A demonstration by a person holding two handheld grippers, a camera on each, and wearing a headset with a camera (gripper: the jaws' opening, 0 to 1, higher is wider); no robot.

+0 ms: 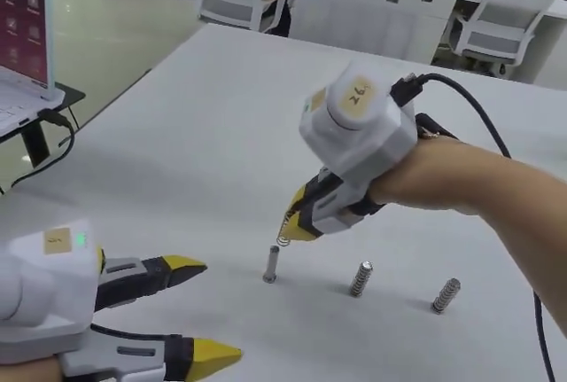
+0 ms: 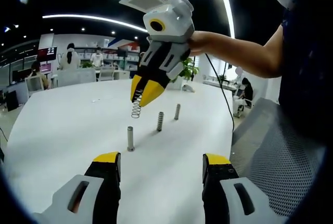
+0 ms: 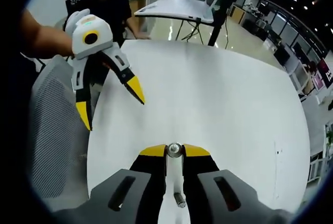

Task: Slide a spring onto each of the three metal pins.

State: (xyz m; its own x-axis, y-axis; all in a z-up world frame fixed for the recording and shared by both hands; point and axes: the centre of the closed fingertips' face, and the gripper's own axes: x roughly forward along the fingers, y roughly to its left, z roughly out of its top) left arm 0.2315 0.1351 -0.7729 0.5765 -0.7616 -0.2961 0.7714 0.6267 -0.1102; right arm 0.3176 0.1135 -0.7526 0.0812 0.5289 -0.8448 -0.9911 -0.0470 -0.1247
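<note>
Three metal pins stand in a row on the white table (image 1: 204,116). The left pin (image 1: 271,264) is bare. A spring (image 1: 361,278) sits on the middle pin, and another spring (image 1: 446,295) on the right pin. My right gripper (image 1: 292,227) is shut on a third spring (image 1: 285,238), held just above and slightly right of the bare pin (image 2: 130,138). In the right gripper view the spring's end (image 3: 174,150) shows between the yellow tips, with the bare pin (image 3: 179,199) below. My left gripper (image 1: 208,311) rests open at the near left, empty.
A laptop (image 1: 22,36) stands on a side stand at the far left, with a cable hanging down. Office chairs (image 1: 496,27) and desks stand behind the table's far edge. The person's forearm (image 1: 478,187) reaches in from the right.
</note>
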